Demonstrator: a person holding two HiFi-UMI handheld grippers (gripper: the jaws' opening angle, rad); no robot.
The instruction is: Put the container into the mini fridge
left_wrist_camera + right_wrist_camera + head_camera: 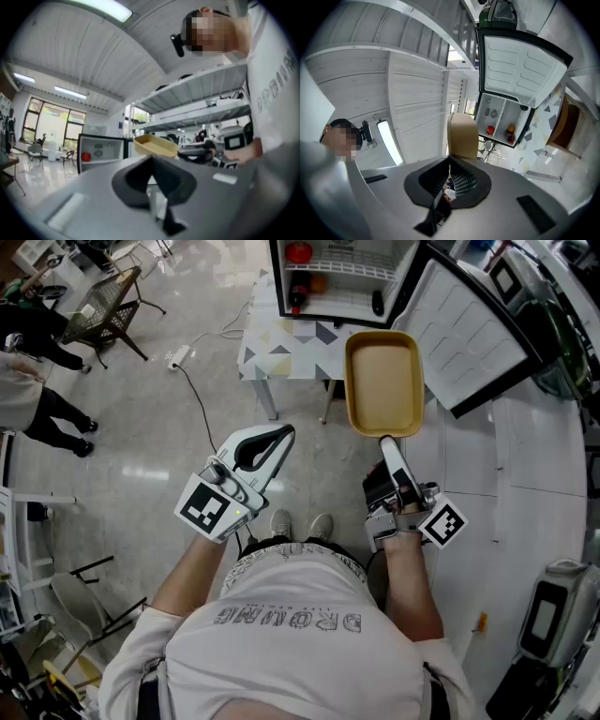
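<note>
The container (pixel 383 381) is a shallow yellow tray, empty, held level in the air in front of the mini fridge (pixel 342 279). My right gripper (pixel 386 441) is shut on its near rim. In the right gripper view the container (pixel 463 135) rises edge-on from the jaws (pixel 450 160), with the fridge (pixel 505 120) beyond it. The fridge door (pixel 469 334) is swung open to the right. Inside are a red item (pixel 298 252) and a dark bottle (pixel 296 296). My left gripper (pixel 279 434) is shut on nothing, held left of and below the container (pixel 154 144).
The fridge stands on a small table with a geometric pattern (pixel 281 348). A power strip and cable (pixel 178 357) lie on the floor at left, near a chair (pixel 108 301) and standing people (pixel 28 381). A white counter (pixel 534 474) runs along the right.
</note>
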